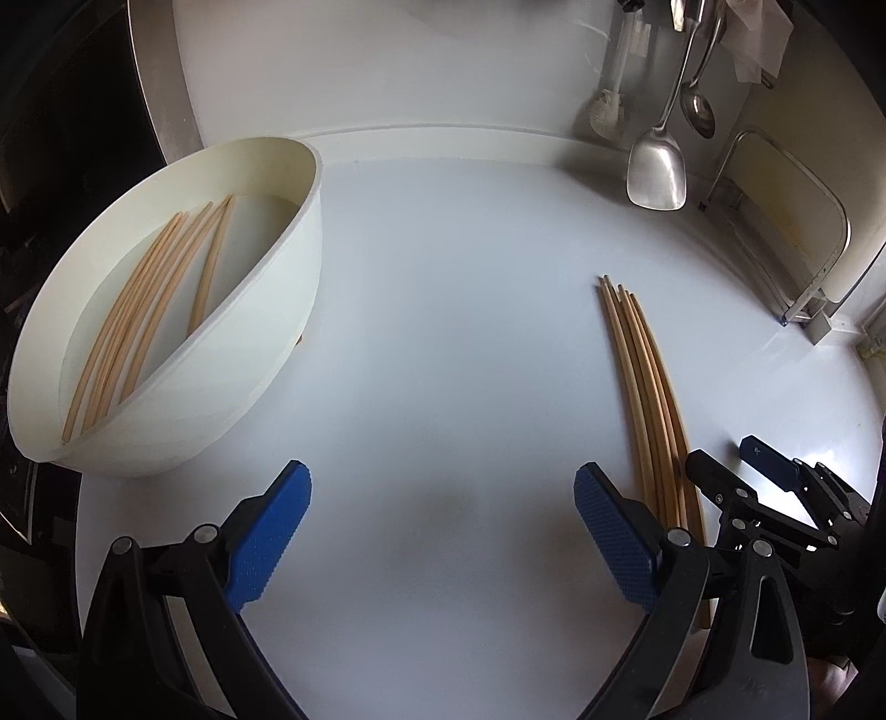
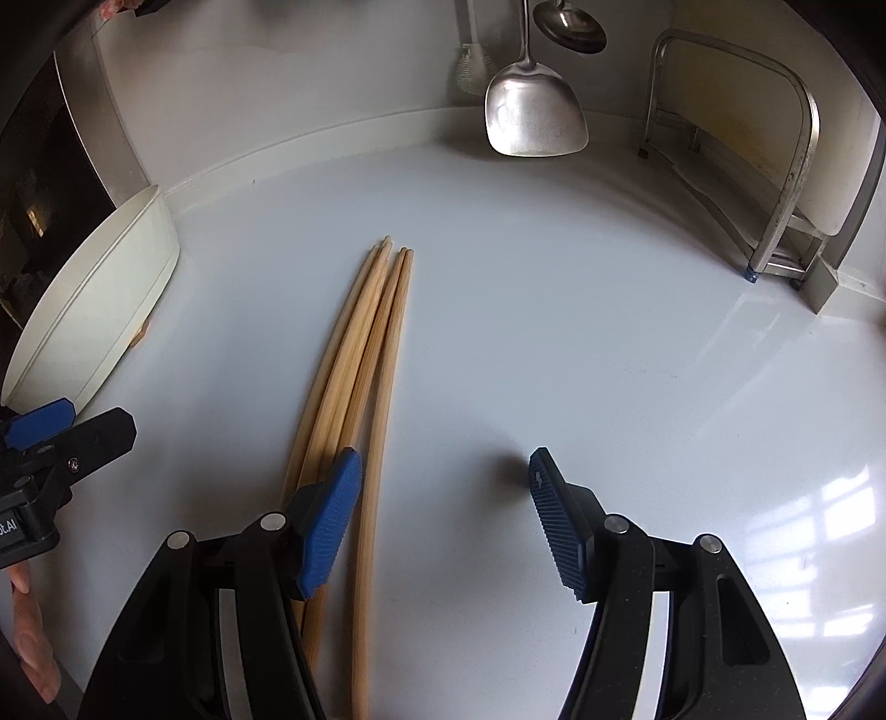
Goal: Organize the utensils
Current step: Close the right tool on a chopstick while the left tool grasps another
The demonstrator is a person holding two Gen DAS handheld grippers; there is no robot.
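Note:
A bundle of several wooden chopsticks (image 1: 648, 399) lies on the white counter; it also shows in the right wrist view (image 2: 360, 376). A cream oval tub (image 1: 266, 310) at the left holds several more chopsticks (image 1: 138, 310); its rim shows in the right wrist view (image 2: 83, 315). My left gripper (image 1: 443, 487) is open and empty over bare counter, left of the loose bundle. My right gripper (image 2: 443, 482) is open, low over the near end of the bundle, its left finger (image 2: 332, 515) above the sticks. The right gripper also shows in the left wrist view (image 1: 725, 459).
A steel spatula (image 2: 534, 111) and a ladle (image 2: 570, 25) hang at the back wall. A metal rack (image 2: 775, 166) stands at the back right. A dark stove area (image 1: 66, 138) borders the counter on the left.

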